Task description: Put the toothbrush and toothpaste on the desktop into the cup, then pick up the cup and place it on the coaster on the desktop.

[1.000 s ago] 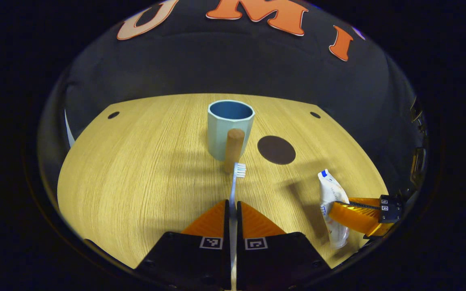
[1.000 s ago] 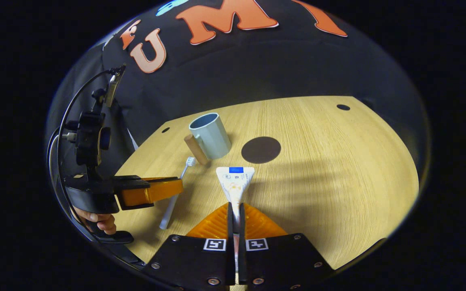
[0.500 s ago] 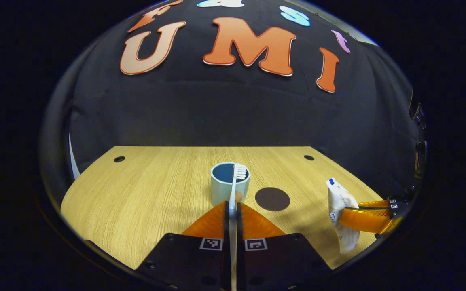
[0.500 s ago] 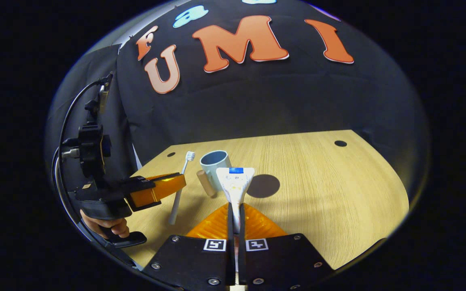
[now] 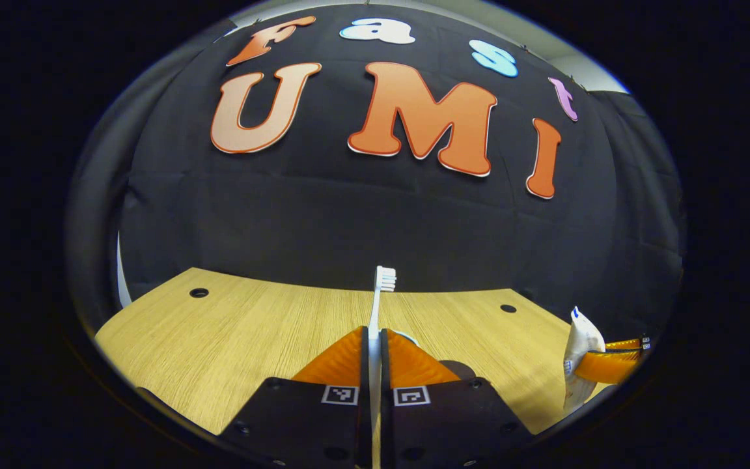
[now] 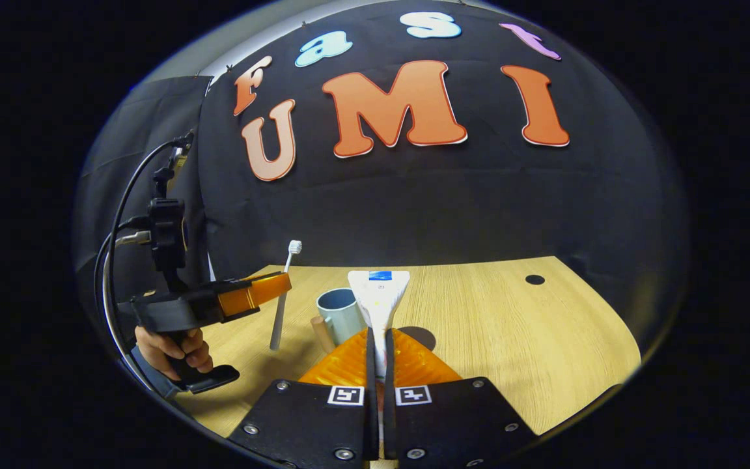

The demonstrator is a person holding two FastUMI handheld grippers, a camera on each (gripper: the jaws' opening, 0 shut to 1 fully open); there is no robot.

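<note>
My left gripper (image 5: 374, 335) is shut on a white and pale-blue toothbrush (image 5: 379, 296), held nearly upright in the air with its bristles on top. In the right gripper view that left gripper (image 6: 277, 284) holds the toothbrush (image 6: 286, 281) just left of the pale-blue cup (image 6: 339, 314), above the desk. My right gripper (image 6: 378, 339) is shut on a white toothpaste tube (image 6: 378, 296), lifted, crimped end up. The cup has a wooden handle (image 6: 321, 333). A dark round coaster (image 6: 422, 337) lies right of the cup, partly hidden by my fingers. The cup rim (image 5: 409, 337) peeks over my left fingers.
The wooden desktop (image 6: 512, 326) has small dark holes near its back corners (image 6: 534, 279) (image 5: 198, 292). A hand (image 6: 173, 346) grips the left gripper's handle, with a cable looping above it. The black cloth wall stands close behind the desk.
Both grippers have risen and tilted up, carrying the toothbrush and the toothpaste higher above the desk. The cup has dropped low in both views and is now mostly hidden behind my left fingers.
</note>
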